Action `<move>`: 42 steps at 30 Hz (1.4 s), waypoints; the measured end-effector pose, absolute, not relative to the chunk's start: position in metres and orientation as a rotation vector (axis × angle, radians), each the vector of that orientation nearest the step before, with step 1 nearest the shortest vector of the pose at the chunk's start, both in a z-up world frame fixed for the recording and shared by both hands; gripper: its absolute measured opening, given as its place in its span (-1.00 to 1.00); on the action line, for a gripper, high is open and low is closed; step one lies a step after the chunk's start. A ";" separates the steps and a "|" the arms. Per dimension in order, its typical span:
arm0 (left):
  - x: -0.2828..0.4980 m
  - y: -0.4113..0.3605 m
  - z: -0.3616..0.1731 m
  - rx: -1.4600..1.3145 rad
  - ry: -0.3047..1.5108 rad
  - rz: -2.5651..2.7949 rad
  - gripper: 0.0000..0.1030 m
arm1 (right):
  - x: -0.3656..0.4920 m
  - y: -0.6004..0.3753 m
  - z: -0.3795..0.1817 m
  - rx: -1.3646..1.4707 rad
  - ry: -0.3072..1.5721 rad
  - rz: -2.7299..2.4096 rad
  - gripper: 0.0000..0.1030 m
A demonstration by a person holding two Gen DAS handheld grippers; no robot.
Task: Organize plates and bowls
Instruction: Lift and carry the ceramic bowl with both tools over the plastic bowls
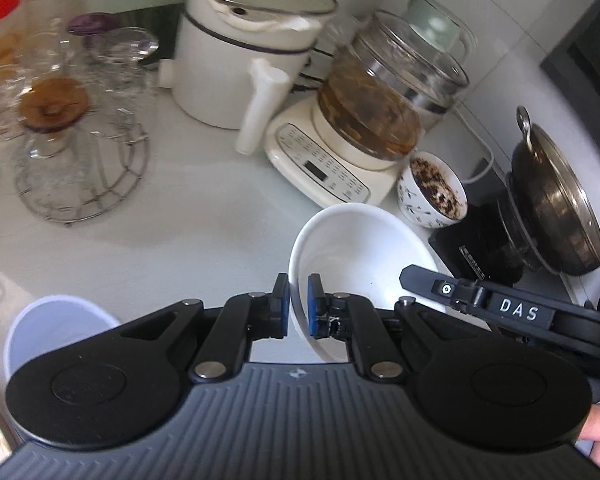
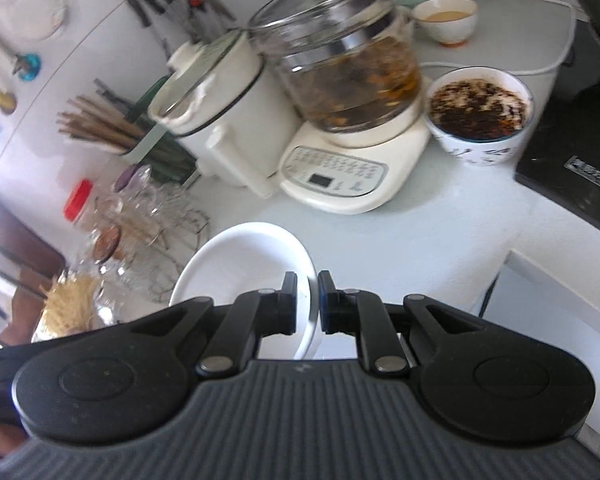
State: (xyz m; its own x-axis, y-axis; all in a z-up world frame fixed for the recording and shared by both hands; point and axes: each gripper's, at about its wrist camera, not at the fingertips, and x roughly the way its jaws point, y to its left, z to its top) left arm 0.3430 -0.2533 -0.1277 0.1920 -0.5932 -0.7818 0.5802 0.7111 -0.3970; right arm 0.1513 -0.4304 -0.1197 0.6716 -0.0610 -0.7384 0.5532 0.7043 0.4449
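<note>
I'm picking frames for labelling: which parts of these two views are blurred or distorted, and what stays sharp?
Left wrist view: the white electric pot and glass kettle are smeared by motion, the counter edge bows with fisheye; the left gripper on the white bowl is crisp. Right wrist view: glassware and chopsticks blur; the right gripper is sharp.

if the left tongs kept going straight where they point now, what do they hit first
The left tongs, shut on the white bowl's rim, point toward the cream kettle base. Probably that first, though the bare counter before it may come sooner; depth is unclear.
</note>
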 end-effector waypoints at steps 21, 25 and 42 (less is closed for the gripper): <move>0.341 -0.125 -0.104 -0.176 1.017 -0.594 -0.80 | 0.209 -0.345 -0.104 0.550 0.801 -0.109 -0.74; 0.337 -0.099 -0.105 -0.180 1.004 -0.523 -0.80 | 0.223 -0.322 -0.109 0.512 0.835 -0.039 -0.74; 0.341 -0.056 -0.138 -0.151 1.079 -0.397 -0.80 | 0.256 -0.268 -0.144 0.395 0.982 0.070 -0.70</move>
